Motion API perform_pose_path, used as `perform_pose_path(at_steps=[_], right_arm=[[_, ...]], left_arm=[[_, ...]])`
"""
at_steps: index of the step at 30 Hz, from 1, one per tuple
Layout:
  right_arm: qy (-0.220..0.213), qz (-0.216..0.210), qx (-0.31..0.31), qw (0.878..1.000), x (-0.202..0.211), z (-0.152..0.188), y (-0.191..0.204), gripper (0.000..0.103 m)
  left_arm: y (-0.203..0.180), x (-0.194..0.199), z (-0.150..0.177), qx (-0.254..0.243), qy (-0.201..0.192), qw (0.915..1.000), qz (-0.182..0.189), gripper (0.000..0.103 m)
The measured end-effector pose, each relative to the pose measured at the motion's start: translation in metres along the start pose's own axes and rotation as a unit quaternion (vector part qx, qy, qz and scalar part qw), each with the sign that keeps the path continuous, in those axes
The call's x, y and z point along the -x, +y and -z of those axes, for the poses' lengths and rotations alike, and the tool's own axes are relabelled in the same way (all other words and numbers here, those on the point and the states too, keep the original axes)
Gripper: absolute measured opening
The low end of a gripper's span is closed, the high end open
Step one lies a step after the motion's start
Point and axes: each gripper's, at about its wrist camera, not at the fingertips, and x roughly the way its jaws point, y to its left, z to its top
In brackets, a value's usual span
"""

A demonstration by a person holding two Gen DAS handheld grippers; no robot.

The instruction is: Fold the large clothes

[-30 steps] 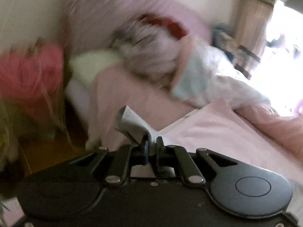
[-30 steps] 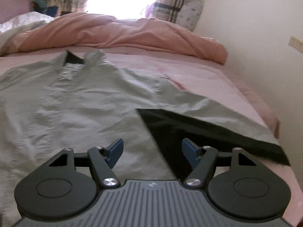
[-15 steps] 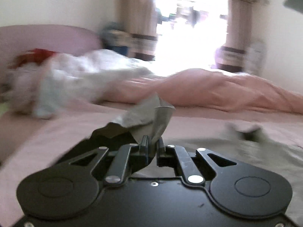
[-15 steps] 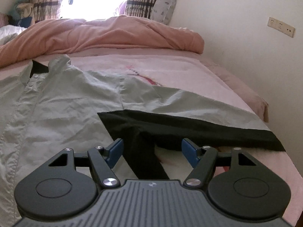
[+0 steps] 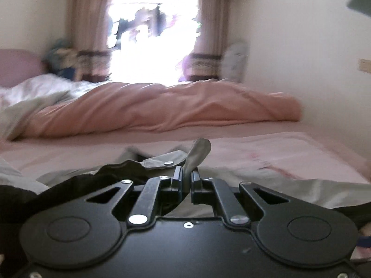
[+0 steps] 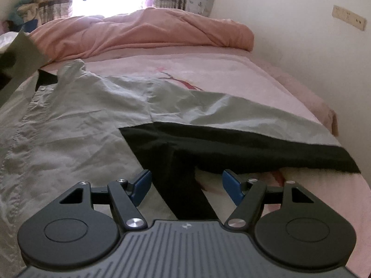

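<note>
I have the grey jacket (image 6: 76, 125) spread face up on the pink bed (image 6: 243, 74), its collar toward the rumpled salmon duvet (image 6: 143, 32) and the bright window, its hem toward me, so its long axis runs from my end of the bed straight away to the far end; the near sleeve (image 6: 243, 125), showing its black lining along the lower edge, lies out across the bed toward the wall on the right, roughly square to that axis; my left tongs (image 5: 184, 178) are pressed together on a pinch of grey fabric (image 5: 197, 153), which stands up in a curl above the fingers, close by the snap at the collar; I judge this is the other sleeve or side being carried across the body for the first fold, though I cannot tell exactly which edge I hold; my right tongs (image 6: 185, 183) stand spread and empty, hovering low over the black strip of lining; next I should lay the held cloth flat along the chest, let go, then close the right tongs on the sleeve and bring it inward without dragging the body askew.
</note>
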Motion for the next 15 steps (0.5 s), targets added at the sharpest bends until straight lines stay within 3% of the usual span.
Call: perform_pose_path(at_steps=[3,6,11,15], right_arm=[[0.008,0.003,-0.021,1.0,-0.004,-0.001,-0.009,0.082],[0.008,0.013,-0.041,0.999,-0.005,-0.002,-0.019,0.082],[0.023,0.024,-0.068,0.997,-0.015,-0.001,-0.033,0.082],[0.039,0.02,-0.074,0.996,-0.021,0.0,-0.035,0.082]], left_arm=[[-0.028,-0.003,-0.002,-0.022,-0.019,0.998,0.056,0.004],[-0.048,-0.019,0.001,-0.012,-0.008,0.9926,0.12,0.004],[-0.06,-0.059,0.043,0.003,0.063,0.9901,0.125,0.004],[-0.055,-0.075,0.071,0.024,0.095,0.9872,0.126,0.004]])
